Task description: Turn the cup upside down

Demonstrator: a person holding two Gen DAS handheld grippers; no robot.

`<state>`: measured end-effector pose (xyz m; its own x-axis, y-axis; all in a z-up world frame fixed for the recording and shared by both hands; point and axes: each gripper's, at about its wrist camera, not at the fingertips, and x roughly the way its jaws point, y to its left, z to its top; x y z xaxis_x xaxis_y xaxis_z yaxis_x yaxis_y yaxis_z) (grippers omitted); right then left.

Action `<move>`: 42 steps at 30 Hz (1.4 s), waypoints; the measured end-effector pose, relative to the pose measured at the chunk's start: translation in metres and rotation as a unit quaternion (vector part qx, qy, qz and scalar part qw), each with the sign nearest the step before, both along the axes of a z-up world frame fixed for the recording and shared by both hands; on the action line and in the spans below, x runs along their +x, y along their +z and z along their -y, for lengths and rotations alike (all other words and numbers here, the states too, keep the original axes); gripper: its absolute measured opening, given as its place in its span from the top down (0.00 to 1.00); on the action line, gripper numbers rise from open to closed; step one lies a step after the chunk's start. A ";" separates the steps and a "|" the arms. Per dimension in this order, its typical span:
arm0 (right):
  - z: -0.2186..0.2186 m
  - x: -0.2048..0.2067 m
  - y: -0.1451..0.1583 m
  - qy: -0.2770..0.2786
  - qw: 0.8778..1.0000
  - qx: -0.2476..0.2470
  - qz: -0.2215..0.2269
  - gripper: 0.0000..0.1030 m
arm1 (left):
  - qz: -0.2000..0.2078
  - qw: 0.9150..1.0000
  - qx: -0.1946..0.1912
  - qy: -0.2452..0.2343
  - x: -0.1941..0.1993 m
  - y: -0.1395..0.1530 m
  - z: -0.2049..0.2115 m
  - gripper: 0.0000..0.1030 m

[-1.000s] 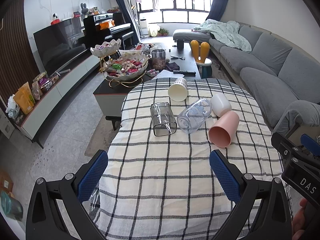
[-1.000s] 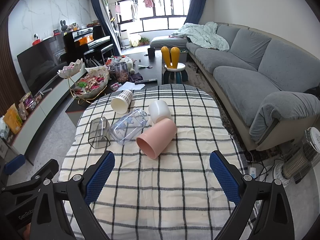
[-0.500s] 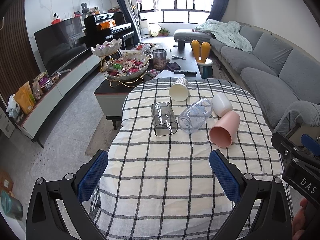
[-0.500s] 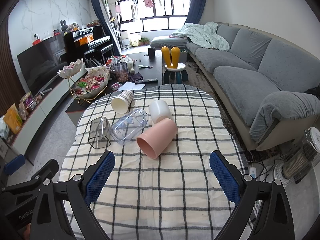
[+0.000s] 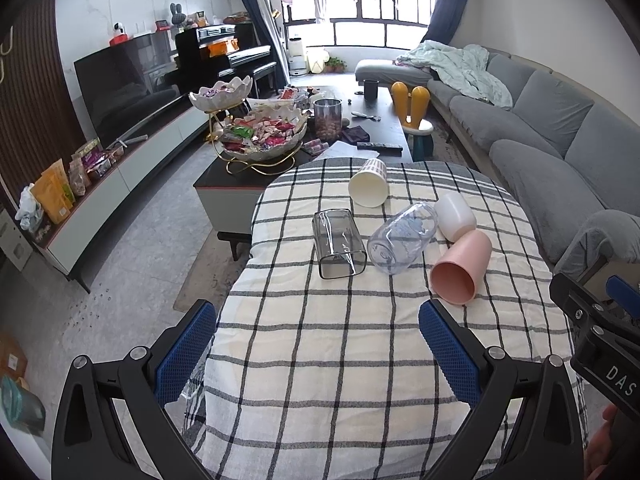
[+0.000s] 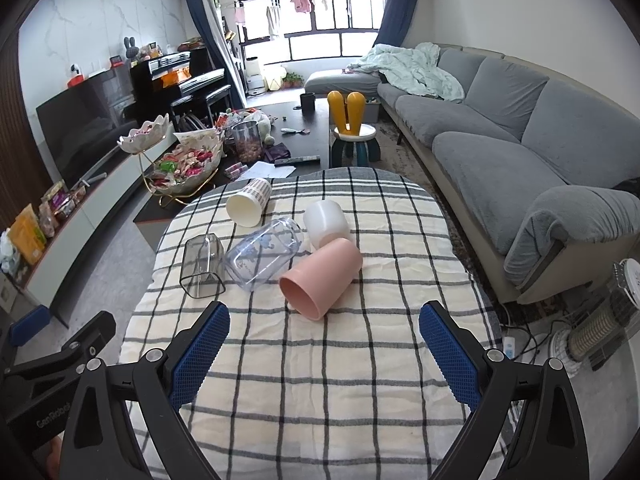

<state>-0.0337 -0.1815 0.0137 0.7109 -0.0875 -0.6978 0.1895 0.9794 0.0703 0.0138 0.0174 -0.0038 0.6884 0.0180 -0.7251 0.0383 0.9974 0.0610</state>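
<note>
Cups lie tipped over on the checked tablecloth [image 5: 320, 360], five of them, none yet gripped.

From the left wrist view, the left gripper [image 5: 318, 344] hangs with its blue-padded fingers spread wide and nothing between them, well short of the cluster. Taking the pink cup [image 5: 460, 266] as landmark: it lies on its side with its open mouth turned toward the camera. A white cup [image 5: 456, 216] sits just behind it, a clear round cup [image 5: 402, 238] lies to its left, a smoky squared tumbler [image 5: 338, 244] further left, and a cream paper cup [image 5: 369, 188] far behind it. Part of the right gripper's black frame shows at the right edge.

From the right wrist view, the right gripper [image 6: 324, 344] is likewise wide open and empty, with the pink cup [image 6: 320, 276] nearest and roughly ahead of it. The white cup [image 6: 326, 222] appears to touch the pink cup's base, and the clear round cup [image 6: 262, 254] lies just beside its left flank.

Risks, as I judge them: the pink cup looks like smooth matte plastic, tapered and round, so a squeeze across its wall could make it roll or squirt out. Crowding means a finger may knock the neighbours. The cloth is soft and wrinkled, so a cup set down on its rim could sit tilted.
</note>
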 end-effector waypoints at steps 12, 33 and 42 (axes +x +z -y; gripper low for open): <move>-0.005 0.050 -0.010 0.007 1.000 -0.002 -0.010 0.06 | 0.000 1.000 -0.002 0.014 0.032 -0.004 -0.008 0.00; -0.111 0.182 -0.049 0.116 0.990 -0.001 -0.079 0.06 | -0.025 0.998 0.000 0.062 0.091 -0.042 -0.097 0.00; -0.148 0.233 -0.085 0.137 0.983 -0.025 -0.122 0.06 | -0.043 0.997 -0.018 0.053 0.118 -0.072 -0.120 0.00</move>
<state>0.1991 -0.0337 -0.0708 0.5246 0.0457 -0.8501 -0.0766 0.9970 0.0064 0.1314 0.1374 -0.0755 0.6185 0.0609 -0.7834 -0.0646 0.9976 0.0265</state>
